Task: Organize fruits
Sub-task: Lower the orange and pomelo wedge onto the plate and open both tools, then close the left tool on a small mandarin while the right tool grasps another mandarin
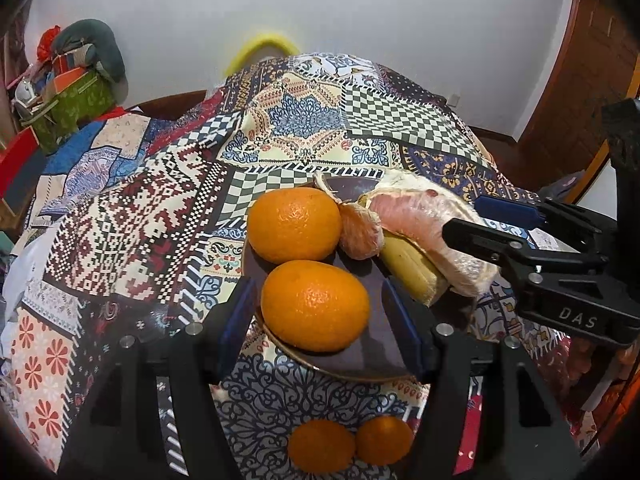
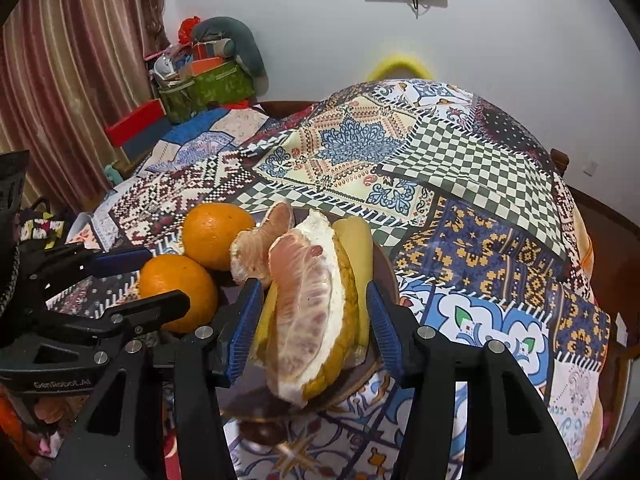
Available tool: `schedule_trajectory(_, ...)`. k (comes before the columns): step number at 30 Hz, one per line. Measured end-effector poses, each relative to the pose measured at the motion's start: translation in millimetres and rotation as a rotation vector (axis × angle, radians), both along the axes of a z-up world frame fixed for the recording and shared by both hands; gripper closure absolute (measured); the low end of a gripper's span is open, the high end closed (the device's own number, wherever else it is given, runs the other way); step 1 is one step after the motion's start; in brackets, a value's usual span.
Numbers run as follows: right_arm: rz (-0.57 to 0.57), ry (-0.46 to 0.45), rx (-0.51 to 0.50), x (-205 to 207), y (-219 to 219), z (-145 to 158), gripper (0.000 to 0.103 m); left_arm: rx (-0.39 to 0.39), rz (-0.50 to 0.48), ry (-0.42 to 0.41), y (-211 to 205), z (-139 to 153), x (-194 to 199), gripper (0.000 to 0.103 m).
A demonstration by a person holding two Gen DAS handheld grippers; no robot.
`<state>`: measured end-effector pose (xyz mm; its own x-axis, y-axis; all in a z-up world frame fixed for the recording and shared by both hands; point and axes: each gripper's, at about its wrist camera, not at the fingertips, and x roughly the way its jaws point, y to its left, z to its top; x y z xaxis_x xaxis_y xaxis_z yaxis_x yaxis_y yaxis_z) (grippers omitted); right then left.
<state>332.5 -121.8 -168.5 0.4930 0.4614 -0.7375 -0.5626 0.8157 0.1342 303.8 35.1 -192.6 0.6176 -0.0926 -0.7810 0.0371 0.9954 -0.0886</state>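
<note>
1. Left wrist view: the left gripper (image 1: 320, 320) has its jaws parted around the near orange (image 1: 315, 305) on the dark plate (image 1: 384, 344). Left pad looks just beside the peel, right pad stands clear with plate showing in the gap. Not clamped, reads as open.
2. Same view: the far orange (image 1: 294, 225) sits just behind the near one, on the plate's far left. A small peeled segment (image 1: 360, 232) lies right of it, touching the banana (image 1: 412, 272).
3. Same view: the pomelo wedge (image 1: 432, 236) lies across the banana on the plate's right side. The right gripper (image 1: 476, 220) comes in from the right with its tips at the wedge.
4. Same view: two more oranges (image 1: 321, 445) sit on the patterned cloth (image 1: 132, 220) of the counter, near edge, between the gripper arms.
5. Right wrist view: the right gripper (image 2: 312, 320) straddles the pomelo wedge (image 2: 312, 312) and the banana (image 2: 356, 248) under it. Left pad is against or just beside the fruit, right pad just beside the banana. Cannot tell if it is pressing.
6. Same view: both oranges (image 2: 176, 296) sit left on the plate (image 2: 256, 400), with the left gripper (image 2: 148, 280) open around the near one. Small segment (image 2: 256, 248) lies far of the wedge.
</note>
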Motion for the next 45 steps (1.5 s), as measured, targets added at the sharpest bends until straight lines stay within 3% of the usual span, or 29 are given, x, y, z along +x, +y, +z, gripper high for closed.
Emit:
schedule_trajectory(13, -0.017, -0.079, 0.023, -45.8, -13.8, 39.1, 0.053, 0.019, 0.029, -0.089, 5.2, 48.3, -43.4, 0.038)
schedule_trajectory(21, -0.017, -0.108, 0.032, -77.6, -17.0, 51.6, 0.052, 0.024, 0.038, -0.117, 6.0, 61.3, -74.5, 0.035)
schedule_trajectory(32, -0.012, -0.067, 0.046, -110.0, -16.2, 43.5, 0.051, 0.029, 0.051, -0.092, 13.9, 50.6, -108.8, 0.035)
schedule_trajectory(45, 0.007, 0.065, 0.071, -123.4, 3.0, 9.6, 0.051, 0.007, 0.085, 0.000, 40.0, 6.6, -128.8, 0.034)
